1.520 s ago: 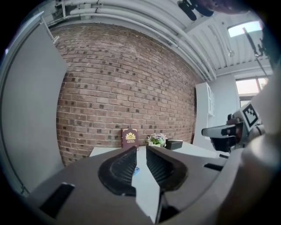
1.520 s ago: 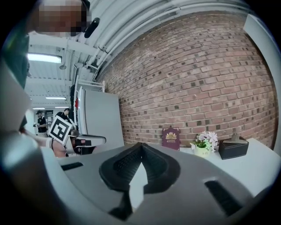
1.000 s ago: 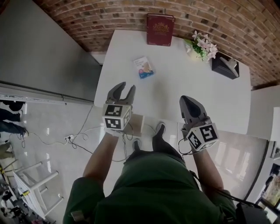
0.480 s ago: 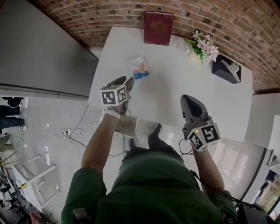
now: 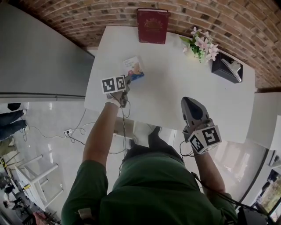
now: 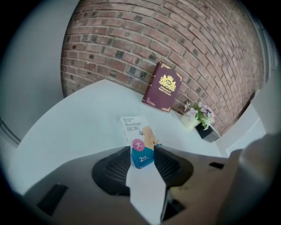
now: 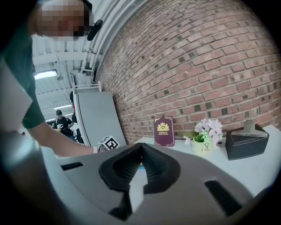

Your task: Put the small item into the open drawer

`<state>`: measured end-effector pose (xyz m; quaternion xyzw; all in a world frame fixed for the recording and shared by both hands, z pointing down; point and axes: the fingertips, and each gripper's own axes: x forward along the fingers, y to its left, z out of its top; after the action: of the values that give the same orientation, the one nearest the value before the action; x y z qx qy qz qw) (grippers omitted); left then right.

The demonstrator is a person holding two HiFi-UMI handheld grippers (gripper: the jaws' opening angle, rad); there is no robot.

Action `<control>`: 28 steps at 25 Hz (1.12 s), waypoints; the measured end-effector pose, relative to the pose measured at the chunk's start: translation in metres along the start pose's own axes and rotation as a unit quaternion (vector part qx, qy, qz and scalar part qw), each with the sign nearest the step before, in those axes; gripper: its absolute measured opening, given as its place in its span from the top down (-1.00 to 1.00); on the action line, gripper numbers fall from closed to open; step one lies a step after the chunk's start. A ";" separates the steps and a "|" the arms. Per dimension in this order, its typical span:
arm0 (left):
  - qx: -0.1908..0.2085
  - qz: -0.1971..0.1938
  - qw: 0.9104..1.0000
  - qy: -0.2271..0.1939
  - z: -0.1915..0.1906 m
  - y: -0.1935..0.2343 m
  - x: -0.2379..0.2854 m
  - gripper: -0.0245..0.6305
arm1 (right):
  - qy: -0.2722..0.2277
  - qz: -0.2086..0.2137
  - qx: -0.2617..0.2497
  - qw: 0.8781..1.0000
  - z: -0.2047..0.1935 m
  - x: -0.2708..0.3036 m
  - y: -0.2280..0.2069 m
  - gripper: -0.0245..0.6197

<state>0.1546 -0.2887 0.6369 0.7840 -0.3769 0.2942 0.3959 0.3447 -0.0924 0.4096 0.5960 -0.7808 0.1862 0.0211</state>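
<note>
One white desk (image 5: 175, 88) carries one bandage box (image 5: 133, 69) lying flat near its left edge, one maroon book (image 5: 152, 26) leaning on the brick wall (image 5: 88, 17), one flower pot (image 5: 199, 44) and one black tissue box (image 5: 226, 68); left hand-held gripper (image 6: 143, 151) has jaws apart, just been opening, flanking the box's near end; right hand-held gripper (image 7: 140, 146) has jaws together and holds nothing.

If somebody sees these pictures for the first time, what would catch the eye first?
First, the small bandage box on the white table, its near end between the left tongs, whose jaws have just been opening. Next, the dark red book leaning on the brick wall at the table's far edge, with pink flowers to its right.
</note>
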 end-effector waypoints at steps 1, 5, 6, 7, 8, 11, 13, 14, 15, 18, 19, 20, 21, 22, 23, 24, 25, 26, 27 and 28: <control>-0.001 0.004 1.000 0.004 0.000 0.002 0.005 0.44 | 0.002 -0.001 0.003 1.000 -0.002 0.000 -0.004 0.91; -0.002 0.018 1.000 0.017 -0.002 0.007 0.021 0.44 | 0.010 -0.001 0.016 1.000 -0.009 0.002 -0.014 0.91; -0.003 0.020 1.000 0.020 -0.003 0.008 0.025 0.44 | 0.012 0.000 0.018 1.000 -0.011 0.003 -0.016 0.91; -0.005 0.021 1.000 0.023 -0.004 0.008 0.028 0.44 | 0.013 0.002 0.019 1.000 -0.013 0.004 -0.017 0.91; -0.008 0.022 0.999 0.026 -0.006 0.009 0.032 0.45 | 0.015 0.004 0.020 1.000 -0.015 0.005 -0.017 0.91; -0.024 0.018 0.999 0.029 -0.009 0.009 0.040 0.47 | 0.020 0.011 0.022 0.999 -0.019 0.007 -0.018 0.91; -0.040 0.010 0.999 0.022 -0.008 0.007 0.043 0.50 | 0.022 0.013 0.024 0.999 -0.021 0.008 -0.020 0.91; -0.046 0.007 0.999 0.021 -0.008 0.007 0.043 0.51 | 0.023 0.014 0.025 0.999 -0.022 0.009 -0.021 0.91; -0.052 0.004 0.998 0.021 -0.008 0.007 0.043 0.53 | 0.024 0.014 0.027 0.999 -0.024 0.009 -0.022 0.91; -0.064 -0.004 0.998 0.027 -0.008 0.007 0.043 0.61 | 0.027 0.015 0.034 0.999 -0.027 0.010 -0.025 0.91; -0.066 -0.006 0.997 0.029 -0.008 0.007 0.043 0.63 | 0.027 0.015 0.037 0.999 -0.028 0.011 -0.026 0.91; -0.066 -0.006 0.997 0.029 -0.008 0.006 0.043 0.66 | 0.028 0.016 0.040 0.999 -0.028 0.011 -0.027 0.91; -0.065 -0.005 0.997 0.029 -0.008 0.006 0.042 0.67 | 0.028 0.016 0.043 0.999 -0.029 0.013 -0.027 0.91; -0.064 -0.005 0.998 0.027 -0.008 0.005 0.042 0.69 | 0.028 0.017 0.047 0.998 -0.029 0.014 -0.028 0.91; -0.063 -0.005 0.998 0.023 -0.007 0.004 0.041 0.71 | 0.029 0.018 0.051 0.998 -0.030 0.015 -0.028 0.91; -0.061 -0.007 0.998 0.017 -0.006 0.003 0.039 0.73 | 0.029 0.019 0.054 0.998 -0.030 0.016 -0.028 0.91; -0.059 -0.009 0.998 0.010 -0.005 0.001 0.037 0.75 | 0.029 0.021 0.056 0.998 -0.031 0.017 -0.027 0.91; -0.057 -0.012 0.998 0.002 -0.004 -0.001 0.034 0.76 | 0.030 0.022 0.058 0.998 -0.032 0.018 -0.027 0.91; -0.054 -0.015 0.998 -0.005 -0.003 -0.002 0.030 0.78 | 0.031 0.024 0.060 0.997 -0.033 0.020 -0.026 0.91; -0.050 -0.017 0.999 -0.010 -0.003 -0.003 0.026 0.79 | 0.032 0.027 0.061 0.997 -0.034 0.021 -0.024 0.91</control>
<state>0.1708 -0.2939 0.6569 0.7727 -0.3817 0.2602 0.4354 0.3546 -0.1069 0.4528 0.5688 -0.7827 0.2528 0.0042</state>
